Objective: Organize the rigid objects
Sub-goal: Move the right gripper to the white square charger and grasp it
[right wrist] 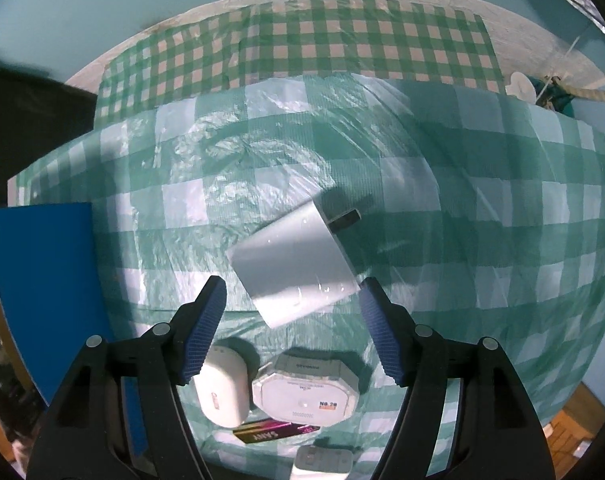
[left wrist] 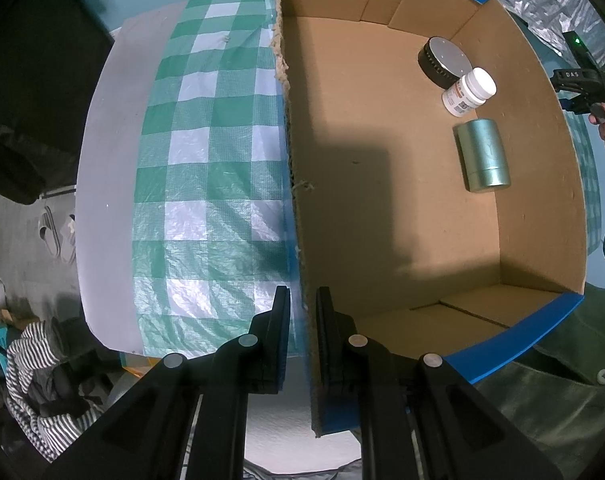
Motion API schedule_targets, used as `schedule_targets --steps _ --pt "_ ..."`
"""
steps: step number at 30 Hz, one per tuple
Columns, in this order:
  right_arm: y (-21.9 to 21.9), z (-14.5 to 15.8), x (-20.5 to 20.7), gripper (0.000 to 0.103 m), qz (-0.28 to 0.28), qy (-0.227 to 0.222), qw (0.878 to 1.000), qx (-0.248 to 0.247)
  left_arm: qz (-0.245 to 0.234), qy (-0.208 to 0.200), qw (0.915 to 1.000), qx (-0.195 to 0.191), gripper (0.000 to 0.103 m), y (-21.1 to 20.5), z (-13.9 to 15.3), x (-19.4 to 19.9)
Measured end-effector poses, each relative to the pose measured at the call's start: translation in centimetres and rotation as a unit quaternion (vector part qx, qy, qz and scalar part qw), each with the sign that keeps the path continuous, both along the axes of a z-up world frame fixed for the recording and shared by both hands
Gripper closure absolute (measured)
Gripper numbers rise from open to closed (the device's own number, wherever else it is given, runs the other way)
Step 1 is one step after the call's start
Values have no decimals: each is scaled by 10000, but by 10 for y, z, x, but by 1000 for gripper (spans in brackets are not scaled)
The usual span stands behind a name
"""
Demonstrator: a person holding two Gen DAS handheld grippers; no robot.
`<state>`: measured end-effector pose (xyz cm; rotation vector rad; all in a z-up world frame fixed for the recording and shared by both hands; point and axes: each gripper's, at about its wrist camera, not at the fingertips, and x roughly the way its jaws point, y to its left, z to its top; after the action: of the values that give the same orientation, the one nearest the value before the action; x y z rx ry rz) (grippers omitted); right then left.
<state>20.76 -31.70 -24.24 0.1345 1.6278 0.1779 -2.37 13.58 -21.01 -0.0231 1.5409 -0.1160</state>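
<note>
My left gripper (left wrist: pixel 302 312) is shut on the left wall of a cardboard box (left wrist: pixel 298 200) with blue outer sides. Inside the box lie a teal metal tin (left wrist: pixel 484 156), a white pill bottle (left wrist: pixel 468 92) and a black round tin with a silver lid (left wrist: pixel 442 60). My right gripper (right wrist: pixel 294 312) is open above the checked tablecloth (right wrist: pixel 462 200), just in front of a flat silver box (right wrist: pixel 294 264). Below its fingers lie a white rounded case (right wrist: pixel 222 392), a white octagonal box (right wrist: pixel 306 392), a pink and gold bar (right wrist: pixel 274 432) and a white remote-like item (right wrist: pixel 322 462).
The box's blue side (right wrist: pixel 42 280) shows at the left of the right wrist view. The right gripper and hand (left wrist: pixel 594 92) show beyond the box's right wall. The table's white edge (left wrist: pixel 106 200) drops to the floor with striped clothes (left wrist: pixel 30 392). Rope and clutter (right wrist: pixel 542 88) lie at the far right.
</note>
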Motion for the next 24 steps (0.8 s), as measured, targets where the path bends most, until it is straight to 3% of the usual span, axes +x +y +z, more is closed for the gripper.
schedule_targets --steps 8,21,24 --pt "6 0 11 33 -35 -26 10000 -36 24 22 10000 15 91 -1 0 0" --pt "49 -4 31 33 349 -99 9987 -356 103 69 9999 2 91 3 -5 3" --pt "61 -6 24 40 667 -99 9966 -473 137 76 9999 2 91 4 -5 2"
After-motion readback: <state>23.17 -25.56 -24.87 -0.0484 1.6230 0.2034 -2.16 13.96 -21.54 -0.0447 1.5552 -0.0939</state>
